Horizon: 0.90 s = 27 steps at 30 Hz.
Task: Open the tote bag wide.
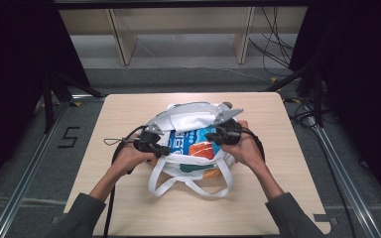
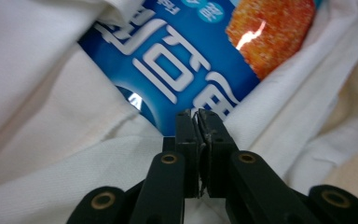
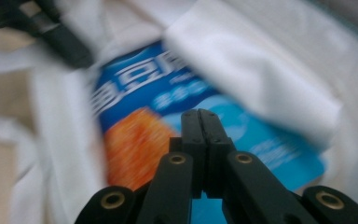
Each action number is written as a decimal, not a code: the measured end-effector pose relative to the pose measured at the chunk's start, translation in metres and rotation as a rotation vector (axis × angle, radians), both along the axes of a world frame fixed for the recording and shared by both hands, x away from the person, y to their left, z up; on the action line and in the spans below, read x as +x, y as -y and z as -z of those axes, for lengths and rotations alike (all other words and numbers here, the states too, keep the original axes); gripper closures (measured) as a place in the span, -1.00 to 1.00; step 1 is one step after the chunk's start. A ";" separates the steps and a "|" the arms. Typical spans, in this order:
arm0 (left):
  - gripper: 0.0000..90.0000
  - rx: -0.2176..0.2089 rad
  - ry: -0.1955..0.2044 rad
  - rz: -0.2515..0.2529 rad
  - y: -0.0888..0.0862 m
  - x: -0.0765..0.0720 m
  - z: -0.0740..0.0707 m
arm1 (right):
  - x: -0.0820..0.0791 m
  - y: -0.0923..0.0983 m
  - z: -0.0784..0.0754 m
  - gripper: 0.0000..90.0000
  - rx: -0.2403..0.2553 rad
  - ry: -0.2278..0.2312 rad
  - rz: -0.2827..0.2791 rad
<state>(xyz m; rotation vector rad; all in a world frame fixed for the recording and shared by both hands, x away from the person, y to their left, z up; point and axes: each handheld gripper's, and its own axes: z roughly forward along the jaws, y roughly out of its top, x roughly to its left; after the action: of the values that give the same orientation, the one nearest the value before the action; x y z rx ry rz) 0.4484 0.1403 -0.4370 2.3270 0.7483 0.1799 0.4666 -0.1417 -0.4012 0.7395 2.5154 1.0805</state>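
Observation:
A white tote bag [image 1: 191, 118] lies open on the wooden table [image 1: 129, 114]. Inside it sits a blue snack packet [image 1: 186, 142] with an orange picture. My left gripper [image 1: 164, 150] is at the opening's left rim. In the left gripper view its jaws [image 2: 198, 114] are shut, the bag's fabric rim [image 2: 51, 163] runs into them, and the packet [image 2: 168, 70] lies just beyond. At the opening's right side, my right gripper [image 1: 211, 135] is held over the packet. Its jaws [image 3: 199, 114] are shut in front of the packet [image 3: 135, 102], with bag cloth [image 3: 261, 60] behind and the other gripper [image 3: 60, 42] at upper left.
The bag's two looped handles [image 1: 188, 187] trail toward the table's front edge. Bare tabletop surrounds the bag on all sides. Beyond the far edge are a wooden shelf frame [image 1: 124, 44] and loose cables [image 1: 278, 44] on the floor.

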 end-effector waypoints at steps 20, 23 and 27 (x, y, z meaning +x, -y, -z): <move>0.87 -0.086 0.019 0.011 -0.010 -0.020 0.002 | 0.098 -0.047 0.037 1.00 -0.185 -0.071 0.200; 0.83 -0.146 0.064 -0.052 -0.014 -0.010 -0.014 | 0.090 -0.041 0.024 0.99 -0.095 -0.075 0.193; 0.77 -0.215 0.136 -0.148 -0.025 0.011 -0.034 | 0.075 -0.026 0.002 0.99 -0.016 -0.046 0.177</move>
<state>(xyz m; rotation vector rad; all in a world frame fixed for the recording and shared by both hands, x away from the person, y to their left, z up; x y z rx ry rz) 0.4597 0.1656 -0.4035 2.0361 0.8287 0.3050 0.5414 -0.1161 -0.4037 0.9721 2.4379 0.9921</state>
